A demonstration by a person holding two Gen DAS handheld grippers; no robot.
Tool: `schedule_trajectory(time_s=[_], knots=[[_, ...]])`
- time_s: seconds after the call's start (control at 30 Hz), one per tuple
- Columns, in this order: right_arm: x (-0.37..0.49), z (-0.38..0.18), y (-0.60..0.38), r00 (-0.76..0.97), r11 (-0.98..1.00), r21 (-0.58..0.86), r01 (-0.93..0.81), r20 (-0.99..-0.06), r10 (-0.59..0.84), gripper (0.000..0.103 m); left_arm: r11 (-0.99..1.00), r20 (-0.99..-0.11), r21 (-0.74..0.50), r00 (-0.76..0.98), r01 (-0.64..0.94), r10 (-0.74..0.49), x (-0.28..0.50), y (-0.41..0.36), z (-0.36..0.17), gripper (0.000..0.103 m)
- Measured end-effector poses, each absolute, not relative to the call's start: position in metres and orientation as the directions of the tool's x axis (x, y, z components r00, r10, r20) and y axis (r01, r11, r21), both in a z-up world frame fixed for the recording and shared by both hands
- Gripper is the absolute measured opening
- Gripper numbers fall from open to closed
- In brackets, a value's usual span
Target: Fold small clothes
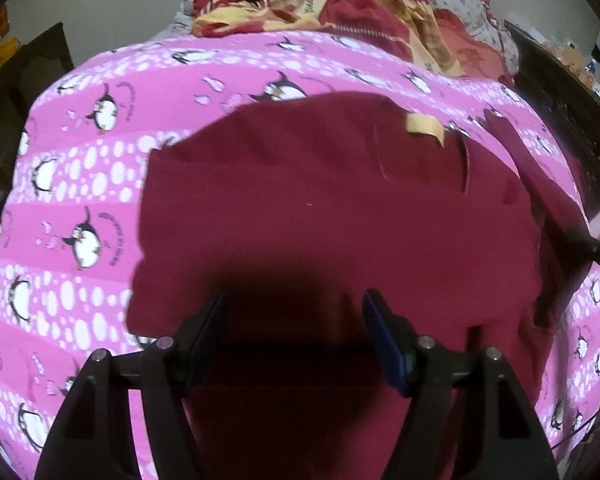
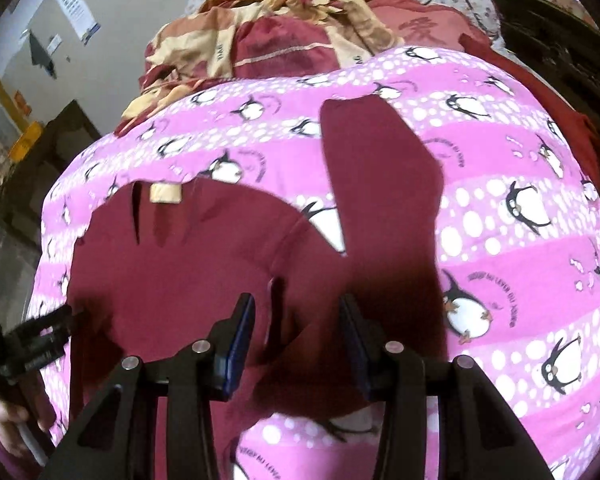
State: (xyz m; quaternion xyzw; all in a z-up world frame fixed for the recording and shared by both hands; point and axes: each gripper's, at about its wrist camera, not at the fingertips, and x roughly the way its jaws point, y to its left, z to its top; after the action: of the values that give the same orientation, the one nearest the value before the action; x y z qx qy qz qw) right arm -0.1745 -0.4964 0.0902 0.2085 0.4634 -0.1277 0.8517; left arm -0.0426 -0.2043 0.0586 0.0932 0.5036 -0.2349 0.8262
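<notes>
The shirt (image 1: 320, 216) lies spread on the penguin sheet (image 1: 80, 168), its sleeve (image 2: 376, 168) still flung out, so folding looks barely begun: both the left gripper (image 1: 294, 312) and right gripper (image 2: 298, 316) hover jaws apart, gripping nothing, and the sleeve wants pinching next.

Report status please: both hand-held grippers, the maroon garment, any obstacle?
Left hand-held gripper open. Right hand-held gripper open, empty. Maroon garment flat on penguin sheet, sleeve out. No obstacle.
</notes>
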Motion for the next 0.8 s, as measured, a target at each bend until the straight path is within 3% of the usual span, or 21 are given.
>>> schedule_trajectory(time_s=[0.23, 0.37, 0.8], knots=[[-0.154, 0.094, -0.513, 0.557, 0.875, 0.21, 0.435, -0.827, -0.078, 0.048, 0.859, -0.882, -0.072, 0.37, 0.506, -0.292, -0.046, -0.219, 0.055, 0.068], [-0.126, 0.088, -0.529, 0.544, 0.875, 0.196, 0.443, -0.834, -0.089, 0.055, 0.861, -0.887, -0.088, 0.354, 0.501, -0.297, -0.047, -0.22, 0.052, 0.068], [-0.05, 0.06, -0.574, 0.506, 0.825, 0.207, 0.525, -0.855, -0.108, 0.055, 0.863, -0.881, -0.103, 0.357, 0.494, -0.309, -0.042, -0.22, 0.054, 0.068]])
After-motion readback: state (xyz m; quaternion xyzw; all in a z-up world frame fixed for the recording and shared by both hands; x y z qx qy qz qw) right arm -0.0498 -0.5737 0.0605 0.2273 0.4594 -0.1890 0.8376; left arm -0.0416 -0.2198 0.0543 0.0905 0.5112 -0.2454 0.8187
